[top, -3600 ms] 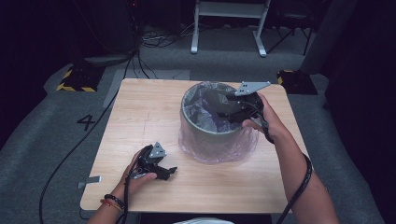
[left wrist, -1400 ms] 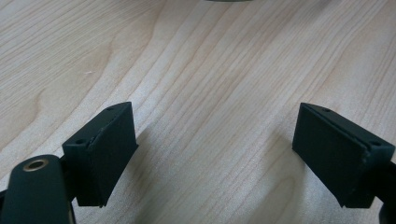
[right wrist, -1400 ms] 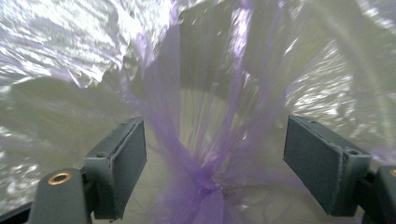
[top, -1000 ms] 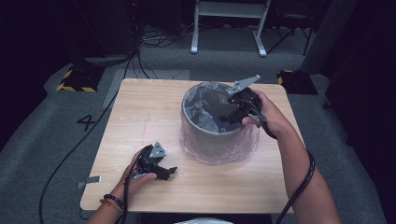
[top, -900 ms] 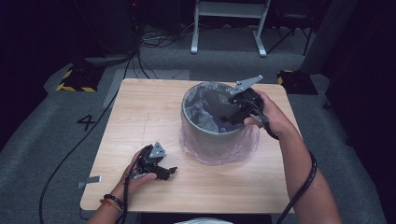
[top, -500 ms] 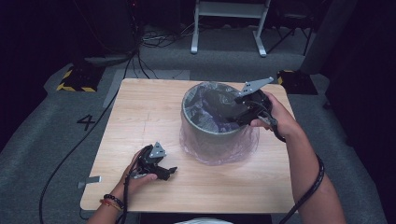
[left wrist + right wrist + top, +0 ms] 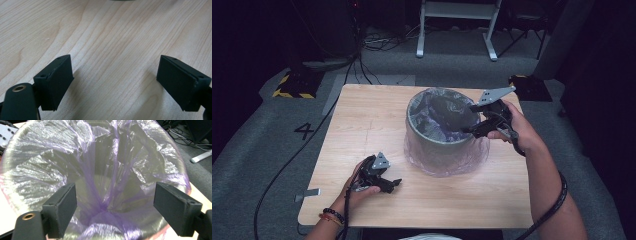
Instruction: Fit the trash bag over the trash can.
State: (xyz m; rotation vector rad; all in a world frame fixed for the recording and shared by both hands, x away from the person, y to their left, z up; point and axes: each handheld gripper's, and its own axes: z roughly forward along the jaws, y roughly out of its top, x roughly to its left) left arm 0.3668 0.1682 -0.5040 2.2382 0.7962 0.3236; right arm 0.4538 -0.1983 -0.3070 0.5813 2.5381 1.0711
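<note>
Low in the high view, the left gripper (image 7: 384, 184) rests on the table (image 7: 362, 125), jaws wide apart and empty. Mid-frame stands the bin (image 7: 439, 137), upright, mouth upward, lined with a purple bag (image 7: 447, 162). The right gripper (image 7: 472, 131) hovers at its right rim, and the right gripper view shows the jaws spread, empty, over the bag's crumpled inside (image 7: 105, 185).

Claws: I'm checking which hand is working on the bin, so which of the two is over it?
The right claw, open above the bag-lined bin. The left claw rests apart on the table.

Both tools (image 7: 397, 184) (image 7: 468, 132) wide open
</note>
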